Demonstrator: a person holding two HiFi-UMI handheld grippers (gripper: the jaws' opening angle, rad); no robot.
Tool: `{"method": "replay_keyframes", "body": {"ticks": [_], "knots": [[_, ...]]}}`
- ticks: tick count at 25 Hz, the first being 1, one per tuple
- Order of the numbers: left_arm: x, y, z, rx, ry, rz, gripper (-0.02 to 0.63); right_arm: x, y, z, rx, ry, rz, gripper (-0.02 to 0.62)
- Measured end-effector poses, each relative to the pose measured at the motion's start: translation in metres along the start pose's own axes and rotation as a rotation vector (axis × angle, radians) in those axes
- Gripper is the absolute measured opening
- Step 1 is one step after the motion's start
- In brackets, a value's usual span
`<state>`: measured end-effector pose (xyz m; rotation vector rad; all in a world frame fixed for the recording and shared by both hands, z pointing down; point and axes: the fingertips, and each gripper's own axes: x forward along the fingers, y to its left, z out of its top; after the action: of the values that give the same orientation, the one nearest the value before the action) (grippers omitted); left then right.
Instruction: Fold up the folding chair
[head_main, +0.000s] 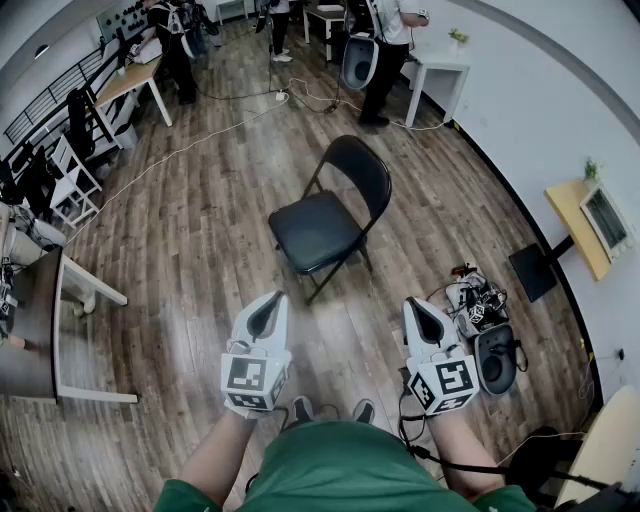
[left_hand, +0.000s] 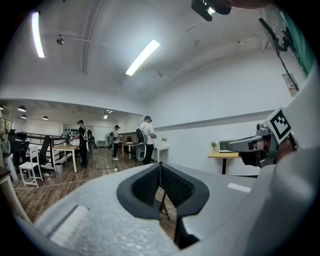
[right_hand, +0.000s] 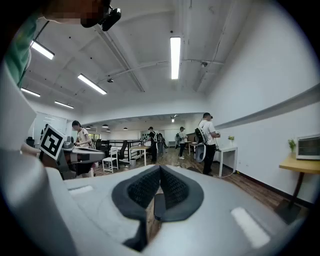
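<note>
Step in hand: approach only, folding not started. The folding chair stands fully open on the wooden floor, seat flat, backrest on its far side, seat front turned toward us.

Both tools sit on the chair's near side, well apart from it. The left tool is off the seat's near-left corner and the right tool off its near-right. Both are closed right up, pads meeting, with nothing held.

Next move, as we judge it:
- close in on the chair and open at least one tool
- grip the seat's front edge or the backrest top
- brace the frame with the other tool and swing the seat up against the back

Floor gear lies right of the chair, so we'd keep clear of it.
</note>
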<state>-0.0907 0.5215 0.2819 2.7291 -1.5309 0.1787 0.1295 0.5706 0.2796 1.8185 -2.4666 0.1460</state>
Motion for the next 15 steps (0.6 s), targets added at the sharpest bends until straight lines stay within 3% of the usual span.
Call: {"method": "replay_keyframes", "body": {"ticks": [9, 15], "knots": [[0.002, 0.065, -0.001, -0.027, -0.018, -0.050, 0.017, 0.035, 0.037, 0.002, 0.022, -0.010, -0.091, 0.005], [0.016, 0.097, -0.007, -0.021, -0.018, -0.087, 0.017, 0.049, 0.033, -0.002, 0.075, 0.014, -0.179, 0.005]]}}
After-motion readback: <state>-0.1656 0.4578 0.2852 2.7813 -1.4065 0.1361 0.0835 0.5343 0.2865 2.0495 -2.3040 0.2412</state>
